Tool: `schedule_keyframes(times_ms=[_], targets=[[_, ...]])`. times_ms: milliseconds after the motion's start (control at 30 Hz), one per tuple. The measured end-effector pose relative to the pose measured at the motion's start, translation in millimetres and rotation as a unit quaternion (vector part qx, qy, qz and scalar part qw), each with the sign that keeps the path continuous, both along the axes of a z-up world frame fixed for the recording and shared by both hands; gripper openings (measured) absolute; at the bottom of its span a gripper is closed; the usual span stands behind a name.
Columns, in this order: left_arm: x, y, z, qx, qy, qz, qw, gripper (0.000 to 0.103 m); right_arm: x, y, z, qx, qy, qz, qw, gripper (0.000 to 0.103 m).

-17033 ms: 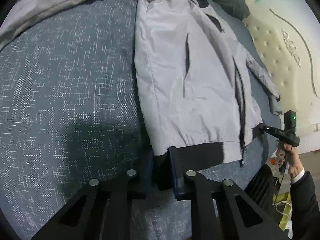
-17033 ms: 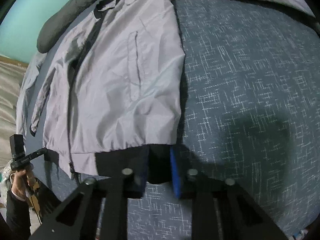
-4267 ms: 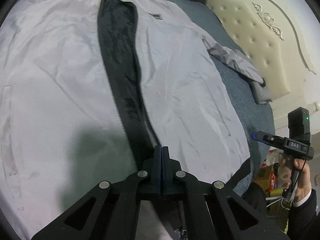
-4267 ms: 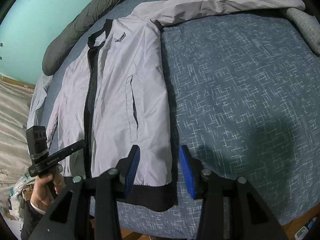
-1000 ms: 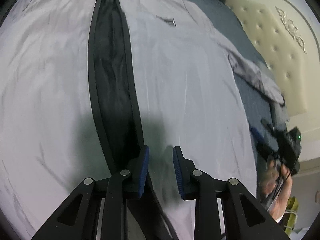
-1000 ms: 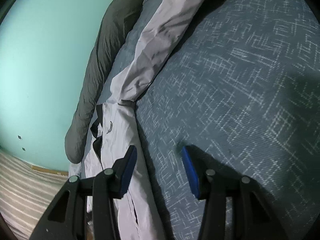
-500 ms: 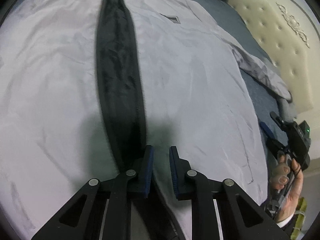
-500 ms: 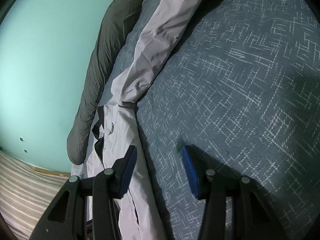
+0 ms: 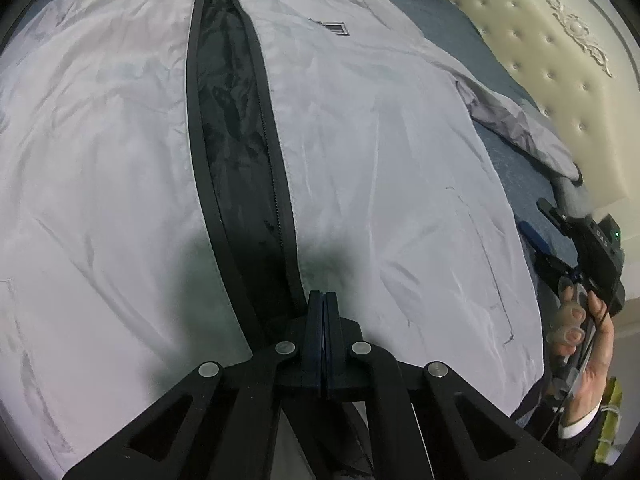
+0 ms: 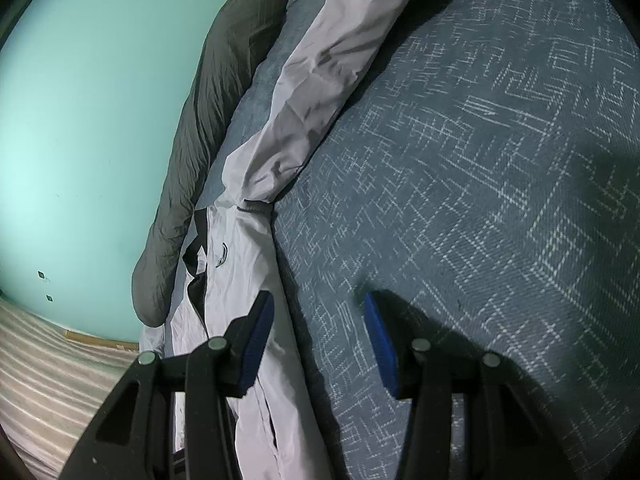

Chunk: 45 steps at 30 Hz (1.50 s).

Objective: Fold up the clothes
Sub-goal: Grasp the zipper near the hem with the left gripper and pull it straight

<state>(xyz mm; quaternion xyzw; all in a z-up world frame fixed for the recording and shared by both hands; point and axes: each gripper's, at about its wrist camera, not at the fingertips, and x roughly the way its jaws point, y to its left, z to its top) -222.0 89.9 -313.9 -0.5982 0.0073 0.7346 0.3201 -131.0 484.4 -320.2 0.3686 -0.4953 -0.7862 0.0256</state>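
The left tongs (image 9: 322, 300) were pressed fully together at the lower end of the zipper (image 9: 276, 184); whether fabric was pinched between them could not be told. The right tongs (image 10: 316, 312) stood wide apart, holding nothing, straddling the side edge of the jacket (image 9: 380, 152). The pale grey jacket lay face up and unzipped on the blue bed (image 10: 480, 160), one sleeve (image 10: 320, 64) stretched out across the cover. A dark quilt (image 10: 208, 120) lay beside a turquoise wall (image 10: 88, 100).
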Motion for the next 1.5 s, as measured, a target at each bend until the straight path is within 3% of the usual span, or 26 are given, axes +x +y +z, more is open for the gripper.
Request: schedule_keyframes(times_ms=[333,367,467,533,700,733,767,800,900,1133,1500], targets=[[3.9,-13.0,2.9,0.002,-0.018,0.015,0.9997,0.001,-5.8,-1.9,-3.8,0.0,-0.001,0.0,1.0,0.048],[6.5,-12.8,2.5,0.005,-0.022,0.014,0.9997,0.005,-6.3,-2.0,-4.1,0.0,-0.001,0.0,1.0,0.048],[14.0,-11.4,-0.4,0.013,-0.032,0.009,0.9994,0.033,-4.6,-0.7,-4.0,0.0,-0.001,0.0,1.0,0.048],[17.7,-9.2,-3.9,0.017,-0.039,0.006,0.9991,0.037,-4.2,-0.6,-3.9,0.0,-0.001,0.0,1.0,0.048],[26.9,1.8,-12.6,0.009,-0.037,-0.003,0.9993,0.035,-1.4,1.1,-3.2,-0.005,0.0,0.0,1.0,0.048],[29.1,2.0,-11.8,0.009,-0.034,-0.006,0.9994,0.031,-0.7,1.6,-3.2,-0.006,0.0,0.0,1.0,0.048],[30.3,2.3,-11.2,0.008,-0.032,-0.008,0.9994,0.017,-0.9,1.5,-3.3,-0.006,0.0,0.0,1.0,0.048],[31.2,2.6,-10.5,0.007,-0.03,-0.009,0.9995,0.01,-1.1,1.5,-3.3,-0.006,0.0,0.0,1.0,0.048],[34.5,3.0,-7.2,0.004,-0.023,-0.02,0.9995,0.005,-2.0,1.2,-3.6,-0.006,0.0,0.0,1.0,0.048],[30.2,-7.9,3.8,0.007,-0.014,-0.019,0.9997,0.004,-3.4,0.6,-5.1,-0.008,0.0,0.0,1.0,0.048],[15.0,-20.3,-1.6,-0.008,-0.011,0.004,0.9999,0.004,-1.0,-0.7,-3.0,0.002,-0.004,0.01,1.0,0.048]])
